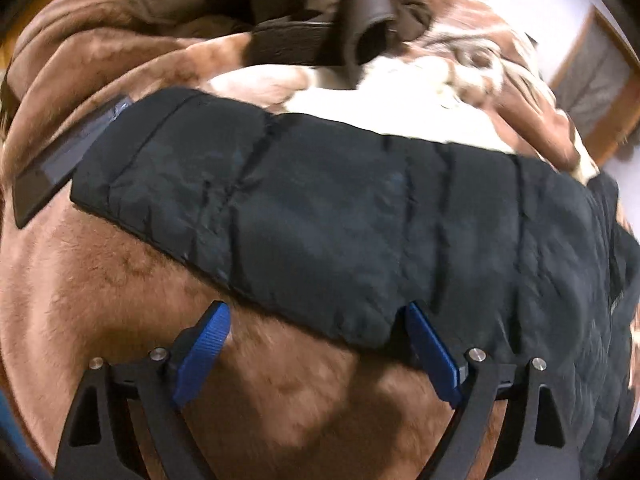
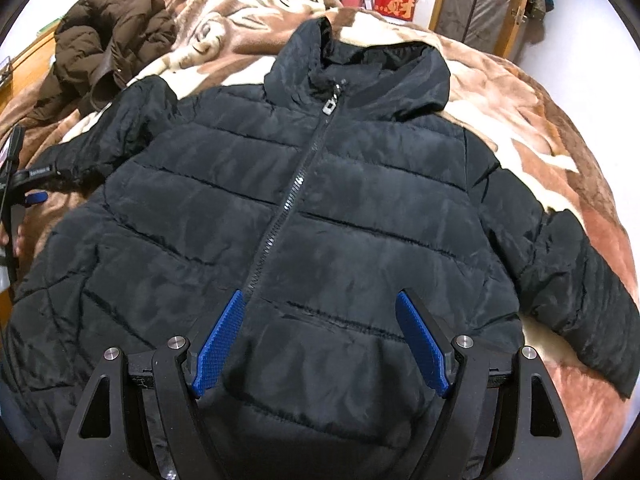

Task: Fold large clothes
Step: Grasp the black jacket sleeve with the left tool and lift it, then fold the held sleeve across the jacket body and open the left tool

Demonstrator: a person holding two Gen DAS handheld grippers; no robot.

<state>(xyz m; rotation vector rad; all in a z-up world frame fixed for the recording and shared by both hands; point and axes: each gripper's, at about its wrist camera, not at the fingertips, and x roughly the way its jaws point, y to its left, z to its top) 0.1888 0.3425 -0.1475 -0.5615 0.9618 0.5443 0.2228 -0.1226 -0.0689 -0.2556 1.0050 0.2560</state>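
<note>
Bed blanket [image 2: 532, 128], brown and cream, under black jacket [image 2: 320, 216]. Jacket flat, zipped, hood far end. Brown coat [image 2: 108, 48] bunched beside jacket's sleeve. Left tool [image 1: 316, 320] wide open at sleeve edge, holding nothing. Right tool [image 2: 320, 312] wide open over jacket's bottom, holding nothing.

A black quilted jacket [image 2: 320, 216] lies spread flat, front up, zipped to the collar, hood at the far end; its body lies just ahead of and beneath the right tongs [image 2: 320, 332], whose blue fingers stand wide apart; one sleeve [image 1: 320, 216] stretches across just ahead of the left tongs [image 1: 316, 320], also spread, its edge between their tips.
</note>
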